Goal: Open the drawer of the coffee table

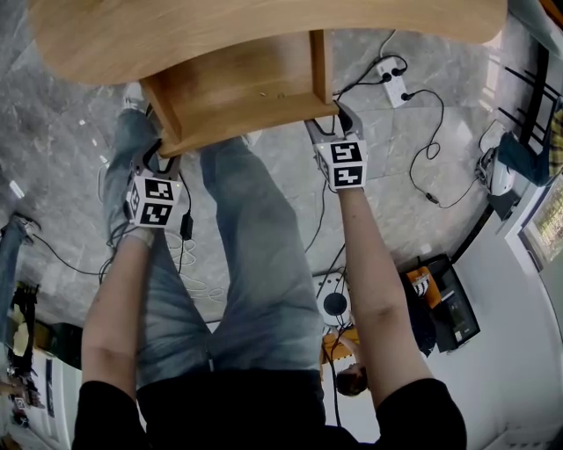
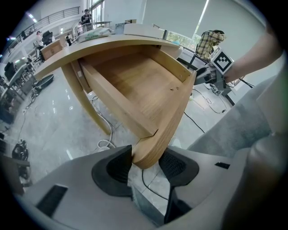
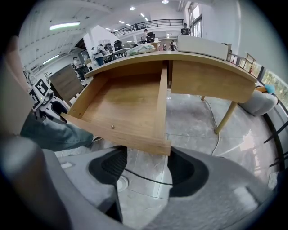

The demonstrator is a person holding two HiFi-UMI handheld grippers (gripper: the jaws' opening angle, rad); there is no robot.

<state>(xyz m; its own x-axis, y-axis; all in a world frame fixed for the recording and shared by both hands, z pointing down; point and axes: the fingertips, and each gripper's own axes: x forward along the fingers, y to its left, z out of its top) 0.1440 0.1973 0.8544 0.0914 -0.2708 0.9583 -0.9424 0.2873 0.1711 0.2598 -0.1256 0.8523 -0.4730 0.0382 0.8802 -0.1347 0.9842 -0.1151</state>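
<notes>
The wooden drawer (image 1: pixel 237 88) stands pulled out from under the coffee table top (image 1: pixel 220 26), and its inside is bare. My left gripper (image 1: pixel 167 156) is at the drawer's near left corner. In the left gripper view the rounded end of the drawer front (image 2: pixel 155 143) sits between the pads, and my left gripper (image 2: pixel 146 164) is shut on it. My right gripper (image 1: pixel 330 123) is at the near right corner. In the right gripper view the drawer front (image 3: pixel 135 137) ends just above my right gripper (image 3: pixel 146 164), whose pads stand apart and touch nothing.
The person's legs in jeans (image 1: pixel 255 264) stand close to the drawer. A white power strip (image 1: pixel 390 77) with black cables lies on the grey floor at the right. A black case (image 1: pixel 444 303) lies lower right. A slanted table leg (image 3: pixel 225 117) stands beyond the drawer.
</notes>
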